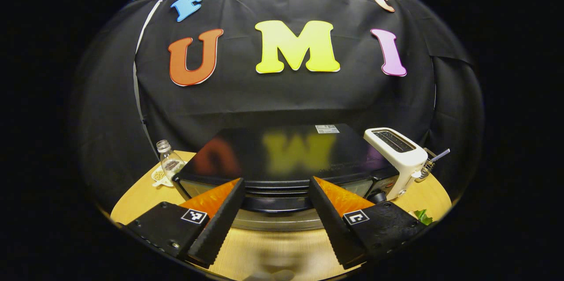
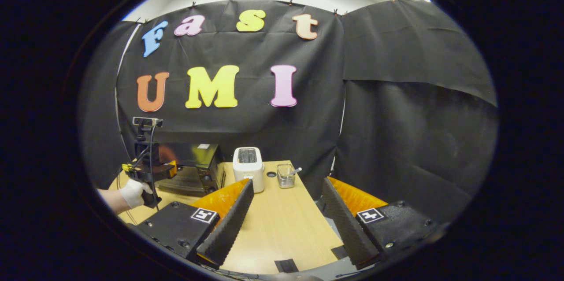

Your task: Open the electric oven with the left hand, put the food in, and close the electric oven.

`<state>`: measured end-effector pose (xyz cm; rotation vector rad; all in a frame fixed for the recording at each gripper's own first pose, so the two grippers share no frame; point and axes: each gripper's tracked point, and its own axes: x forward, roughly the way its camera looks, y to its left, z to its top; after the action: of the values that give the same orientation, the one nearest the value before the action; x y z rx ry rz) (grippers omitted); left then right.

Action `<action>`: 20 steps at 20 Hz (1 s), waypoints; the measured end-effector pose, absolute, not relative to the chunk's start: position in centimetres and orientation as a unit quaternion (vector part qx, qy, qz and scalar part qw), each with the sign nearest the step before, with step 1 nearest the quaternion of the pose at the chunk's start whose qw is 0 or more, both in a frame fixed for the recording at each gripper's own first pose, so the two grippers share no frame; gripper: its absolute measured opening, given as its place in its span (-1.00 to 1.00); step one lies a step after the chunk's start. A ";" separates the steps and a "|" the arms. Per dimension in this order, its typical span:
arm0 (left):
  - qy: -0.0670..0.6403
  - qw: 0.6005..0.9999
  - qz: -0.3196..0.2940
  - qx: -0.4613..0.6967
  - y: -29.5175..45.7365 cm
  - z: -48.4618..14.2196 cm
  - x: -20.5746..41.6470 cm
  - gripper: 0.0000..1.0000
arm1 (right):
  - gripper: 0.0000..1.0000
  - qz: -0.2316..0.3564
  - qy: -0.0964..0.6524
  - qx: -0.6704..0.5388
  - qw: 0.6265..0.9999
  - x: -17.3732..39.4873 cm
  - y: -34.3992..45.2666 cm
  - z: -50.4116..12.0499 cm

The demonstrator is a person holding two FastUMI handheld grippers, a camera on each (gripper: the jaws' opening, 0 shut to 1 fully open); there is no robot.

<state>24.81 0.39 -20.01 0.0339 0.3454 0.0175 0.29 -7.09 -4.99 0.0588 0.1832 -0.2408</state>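
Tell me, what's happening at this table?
A person is working with a two-finger gripper in each hand. The left gripper, open, is right in front of the electric oven, whose door looks closed. The right gripper hangs open over the wooden table. A white toaster stands beside the oven.

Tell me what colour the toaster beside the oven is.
White, with dark slots on top; the toaster shows best in the left gripper view.

You have one electric oven (image 1: 282, 157), one white toaster (image 1: 396, 146), one small glass bottle (image 1: 169, 160), one wire basket (image 2: 286, 176), and two grippers: left gripper (image 1: 275, 201), right gripper (image 2: 286, 201).
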 end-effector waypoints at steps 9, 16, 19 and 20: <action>0.162 0.987 -0.001 0.022 0.2 -21.3 19.9 0.93 | 1.00 -0.077 0.111 0.032 0.990 0.9 -4.4 -6.8; 0.199 0.980 -0.016 0.018 -0.2 -23.9 15.5 0.93 | 1.00 -0.059 0.117 0.036 0.991 -0.2 -3.5 -7.5; 0.215 0.976 -0.016 0.016 -0.3 -25.2 13.8 0.93 | 1.00 -0.059 0.118 0.036 0.991 -0.7 -3.6 -7.9; 0.221 0.975 -0.016 0.017 -0.2 -25.7 13.3 0.93 | 1.00 -0.060 0.119 0.036 0.990 -0.9 -3.6 -8.0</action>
<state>13.30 -0.18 -25.73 0.0339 0.4454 -0.0321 -0.86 -3.63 -7.97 0.0715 0.2394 -0.1201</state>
